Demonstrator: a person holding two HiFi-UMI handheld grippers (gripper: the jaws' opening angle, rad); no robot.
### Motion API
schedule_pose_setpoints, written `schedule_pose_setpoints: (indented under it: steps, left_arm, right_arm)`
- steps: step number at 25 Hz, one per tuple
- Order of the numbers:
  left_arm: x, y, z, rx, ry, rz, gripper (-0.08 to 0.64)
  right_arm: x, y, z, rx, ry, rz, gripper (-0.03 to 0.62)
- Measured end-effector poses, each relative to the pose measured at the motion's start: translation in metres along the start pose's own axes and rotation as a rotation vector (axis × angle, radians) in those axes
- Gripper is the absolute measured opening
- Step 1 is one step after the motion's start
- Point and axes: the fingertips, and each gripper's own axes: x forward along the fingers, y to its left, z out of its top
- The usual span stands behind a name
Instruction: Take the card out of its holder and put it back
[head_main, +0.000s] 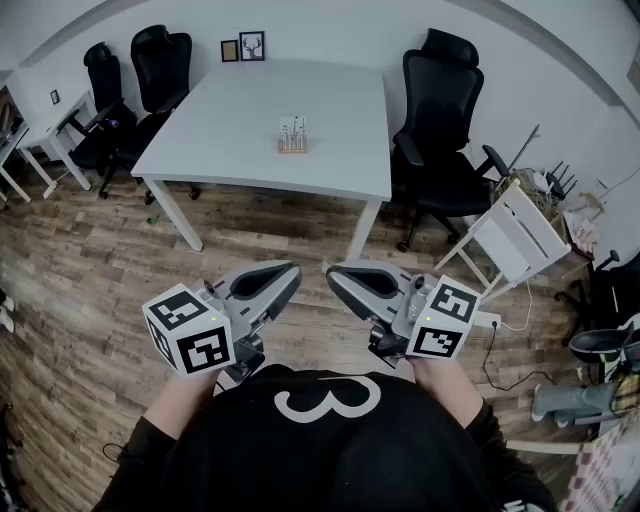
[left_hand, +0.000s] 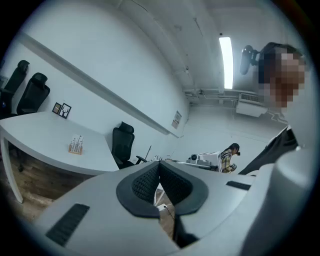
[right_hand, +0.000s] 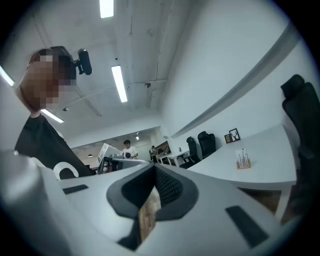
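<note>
A small wooden holder with white cards (head_main: 292, 135) stands upright near the middle of the white table (head_main: 230, 140), far ahead of me. It also shows in the left gripper view as the card holder (left_hand: 76, 145) and in the right gripper view as the card holder (right_hand: 243, 159). I hold both grippers close to my body, well short of the table, above the wooden floor. My left gripper (head_main: 296, 272) (left_hand: 160, 167) is shut with nothing between its pads. My right gripper (head_main: 332, 275) (right_hand: 152, 170) is shut too, and holds nothing. Their tips point toward each other.
Black office chairs (head_main: 445, 110) (head_main: 160, 60) stand around the table. A folded white chair (head_main: 510, 235) leans at the right, with cables and clutter beyond it. Two small picture frames (head_main: 243, 47) sit at the table's far edge. A person (left_hand: 231, 152) stands far off.
</note>
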Motion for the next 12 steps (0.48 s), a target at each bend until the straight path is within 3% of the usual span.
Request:
schedule_pose_setpoints:
  steps: [12]
  left_arm:
    - [0.009, -0.018, -0.004, 0.028, 0.031, -0.032, 0.009]
  right_arm:
    - [-0.017, 0.006, 0.006, 0.011, -0.04, -0.019, 0.006]
